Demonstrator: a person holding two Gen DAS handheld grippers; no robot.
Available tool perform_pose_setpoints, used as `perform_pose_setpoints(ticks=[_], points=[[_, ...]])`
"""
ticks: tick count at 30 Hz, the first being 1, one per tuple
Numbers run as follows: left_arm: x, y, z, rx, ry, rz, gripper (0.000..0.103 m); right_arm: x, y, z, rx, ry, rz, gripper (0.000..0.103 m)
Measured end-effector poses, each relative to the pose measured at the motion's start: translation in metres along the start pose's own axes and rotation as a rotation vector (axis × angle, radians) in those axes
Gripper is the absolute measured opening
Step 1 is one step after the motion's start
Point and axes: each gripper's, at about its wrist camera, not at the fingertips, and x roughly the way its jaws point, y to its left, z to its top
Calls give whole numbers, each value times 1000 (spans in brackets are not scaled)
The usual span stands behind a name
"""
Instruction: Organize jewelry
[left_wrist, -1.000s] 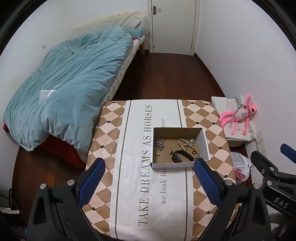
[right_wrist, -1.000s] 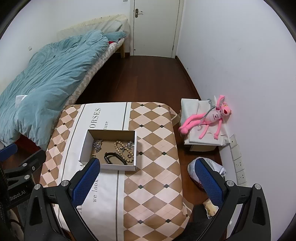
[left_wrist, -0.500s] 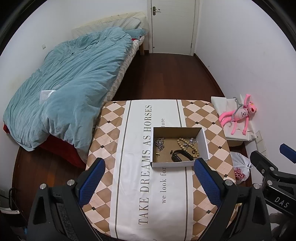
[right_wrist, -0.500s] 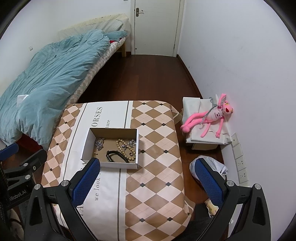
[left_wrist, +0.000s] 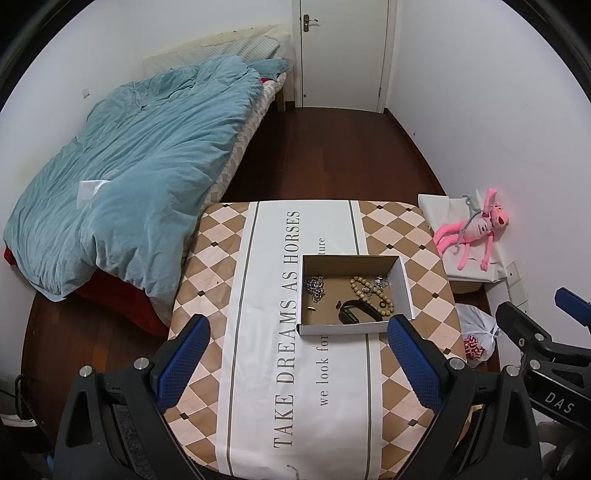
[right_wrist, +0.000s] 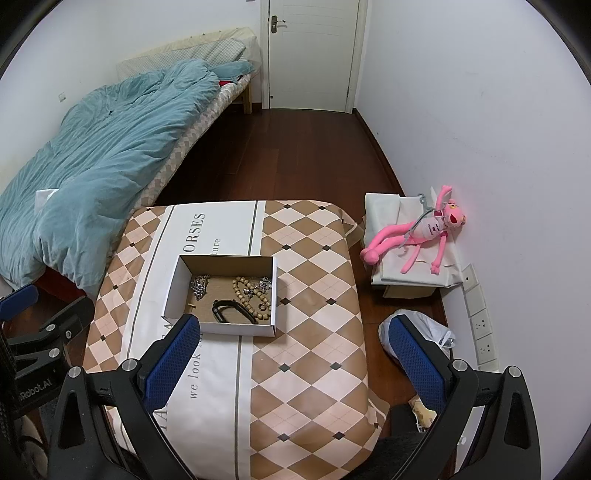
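A shallow cardboard box (left_wrist: 403, 284) (right_wrist: 173, 288) sits on the table's patterned cloth. Inside lie a silver chain (left_wrist: 316, 286) (right_wrist: 199, 285), a wooden bead bracelet (left_wrist: 369, 291) (right_wrist: 245, 295), a black band (left_wrist: 356, 314) (right_wrist: 231, 309) and a small gold piece (left_wrist: 311, 307). My left gripper (left_wrist: 297, 363) hangs high above the table's near side, open, nothing between its blue pads. My right gripper (right_wrist: 295, 362) is open too, held above the table's right half, with the box ahead to its left.
The table (left_wrist: 221, 258) (right_wrist: 314, 295) carries a checkered cloth with printed words. A bed with a blue duvet (left_wrist: 140, 166) stands at the left. A pink plush toy (right_wrist: 421, 232) lies on a white box by the right wall, a plastic bag (right_wrist: 424, 328) beside it.
The right gripper's view has shifted slightly, so the box sits a little further right in it. The left gripper's view is nearly the same. Both stay open.
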Motion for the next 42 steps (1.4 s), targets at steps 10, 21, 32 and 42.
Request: perform_pose_setpoints(ticks=[10,21,32,42], points=[[-1,0,-1,-5,5,-3,98,1,0,1,-1,2,3,103],[-1,0,-2,-6,5,-3,98,1,1,1,0,4,4,103],[-1,-2,-2,-8,7,-5,98,1,1,1,-4,3,1,103],[-1,-2,-3,-11,9,-5,98,1,0,1,-4,3,1,103]])
